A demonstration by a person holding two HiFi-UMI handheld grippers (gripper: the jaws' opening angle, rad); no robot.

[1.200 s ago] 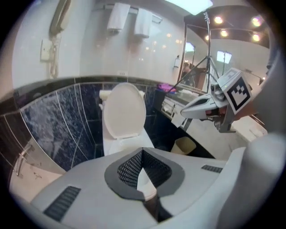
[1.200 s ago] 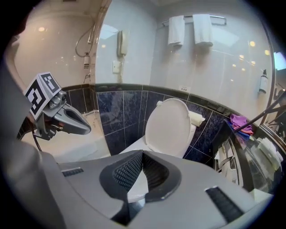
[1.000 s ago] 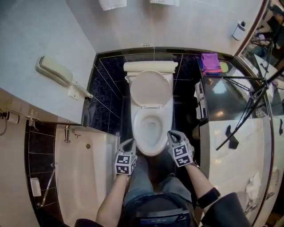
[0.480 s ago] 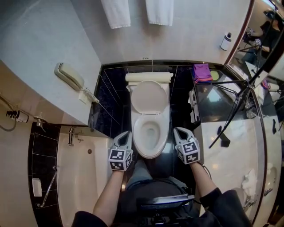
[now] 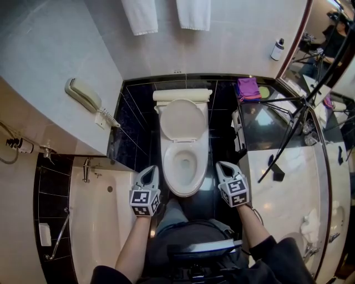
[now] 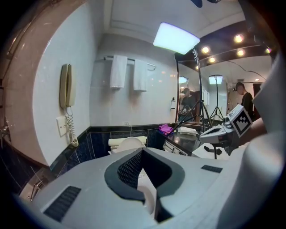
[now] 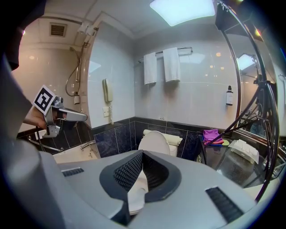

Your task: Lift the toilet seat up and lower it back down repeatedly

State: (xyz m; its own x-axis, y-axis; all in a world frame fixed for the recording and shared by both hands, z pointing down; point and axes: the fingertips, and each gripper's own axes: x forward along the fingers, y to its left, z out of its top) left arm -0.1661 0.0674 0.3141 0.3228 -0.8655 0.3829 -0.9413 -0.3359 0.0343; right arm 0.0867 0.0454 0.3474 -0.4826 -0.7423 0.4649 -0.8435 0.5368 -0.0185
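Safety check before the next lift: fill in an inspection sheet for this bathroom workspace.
Surface: dark glossy tile floor around the toilet.
Job's things: toilet, lid raised against the tank, bowl open.
Clutter: purple cloth on the counter; bottle by the mirror.
Grippers: left gripper and right gripper shut, empty, either side of the bowl's front.
Cables: coiled phone cord hangs below the wall phone.
Surroundings: bathtub at left, towels above, tripod at right.

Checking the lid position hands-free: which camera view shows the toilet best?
The head view: the whole toilet shows from above, bowl and raised lid, with nothing in front. Both gripper views show it smaller, mainly the lid, with the bowl mostly hidden.
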